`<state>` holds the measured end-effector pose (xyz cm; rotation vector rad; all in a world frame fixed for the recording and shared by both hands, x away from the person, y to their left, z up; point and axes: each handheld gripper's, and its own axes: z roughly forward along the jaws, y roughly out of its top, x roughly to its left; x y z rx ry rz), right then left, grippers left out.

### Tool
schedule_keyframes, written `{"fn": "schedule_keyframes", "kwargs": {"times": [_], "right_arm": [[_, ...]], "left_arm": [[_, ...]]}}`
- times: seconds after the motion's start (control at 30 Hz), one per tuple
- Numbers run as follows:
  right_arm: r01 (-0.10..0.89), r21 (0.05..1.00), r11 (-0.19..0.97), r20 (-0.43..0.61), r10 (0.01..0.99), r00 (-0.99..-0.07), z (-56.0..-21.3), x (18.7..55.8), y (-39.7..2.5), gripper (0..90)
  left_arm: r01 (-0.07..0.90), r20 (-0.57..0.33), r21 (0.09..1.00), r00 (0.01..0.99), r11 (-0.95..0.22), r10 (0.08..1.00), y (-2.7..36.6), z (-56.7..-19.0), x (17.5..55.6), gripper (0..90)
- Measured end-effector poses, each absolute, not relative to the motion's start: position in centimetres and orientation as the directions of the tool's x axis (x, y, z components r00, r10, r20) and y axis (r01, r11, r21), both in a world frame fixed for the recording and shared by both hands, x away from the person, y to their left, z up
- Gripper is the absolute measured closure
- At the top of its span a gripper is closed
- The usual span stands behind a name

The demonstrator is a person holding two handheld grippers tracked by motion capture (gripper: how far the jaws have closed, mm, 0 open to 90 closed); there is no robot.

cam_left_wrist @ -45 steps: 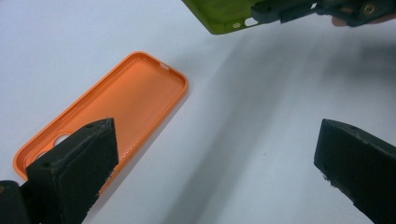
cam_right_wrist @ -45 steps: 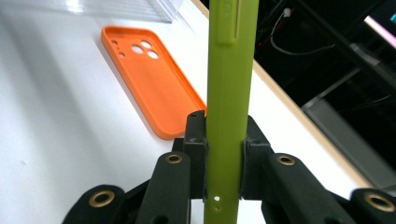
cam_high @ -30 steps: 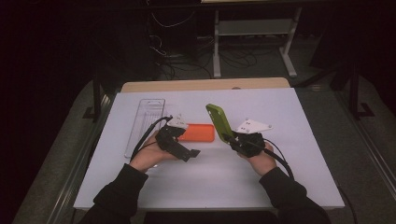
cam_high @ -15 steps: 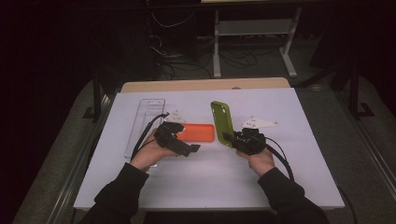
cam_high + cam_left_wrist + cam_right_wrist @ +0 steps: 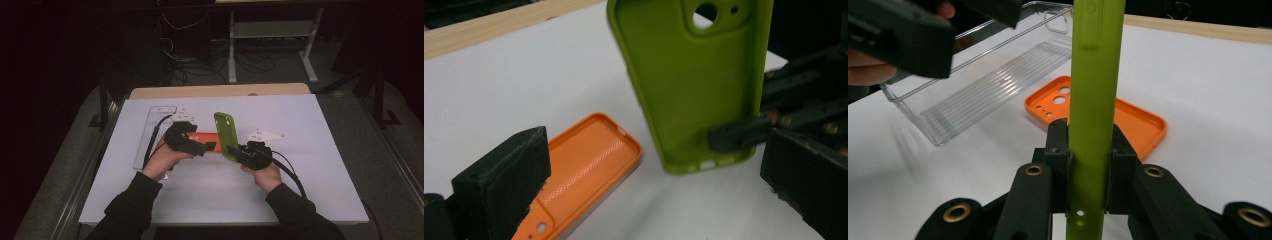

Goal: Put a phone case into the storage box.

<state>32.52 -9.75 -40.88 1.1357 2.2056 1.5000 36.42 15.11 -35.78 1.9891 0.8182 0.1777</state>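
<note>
My right jaws are clamped on the bottom edge of the green case, one jaw on each face, and I hold it upright above the white counter. In the high view the right gripper sits just beyond my right hand, with the green case standing up from it near the middle of the counter.

My left jaws stand wide apart with nothing between them, pointed at the hollow inner side of the green case, its camera hole at the top. Below them the orange case lies flat on the counter, hollow side up, just beside the green one. In the high view the left gripper hovers over the near end of the orange case.

Farther off, past the orange case, a clear tray lies on the counter; in the high view the tray runs along the left side
</note>
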Motion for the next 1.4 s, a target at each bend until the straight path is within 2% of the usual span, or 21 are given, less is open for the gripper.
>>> {"fn": "schedule_keyframes", "kwargs": {"times": [0.53, 0.9, 1.4], "right_arm": [[0.453, 0.874, 0.178, 0.232, 0.666, -0.709, -41.1, 31.2, -6.7, 75.6], [0.439, 0.877, 0.196, 0.212, 0.662, -0.719, -41.3, 30.9, -6.0, 75.6], [0.424, 0.875, 0.233, 0.170, 0.673, -0.720, -41.6, 30.8, -5.8, 75.3]], "left_arm": [[0.450, -0.209, 0.846, 0.773, -0.287, 0.599, 13.5, -35.8, 36.5, 0.0], [0.450, -0.223, 0.853, 0.772, -0.265, 0.595, 13.3, -36.0, 36.4, 0.2], [0.432, -0.226, 0.869, 0.781, -0.242, 0.582, 13.6, -36.3, 36.5, 11.1]]}}
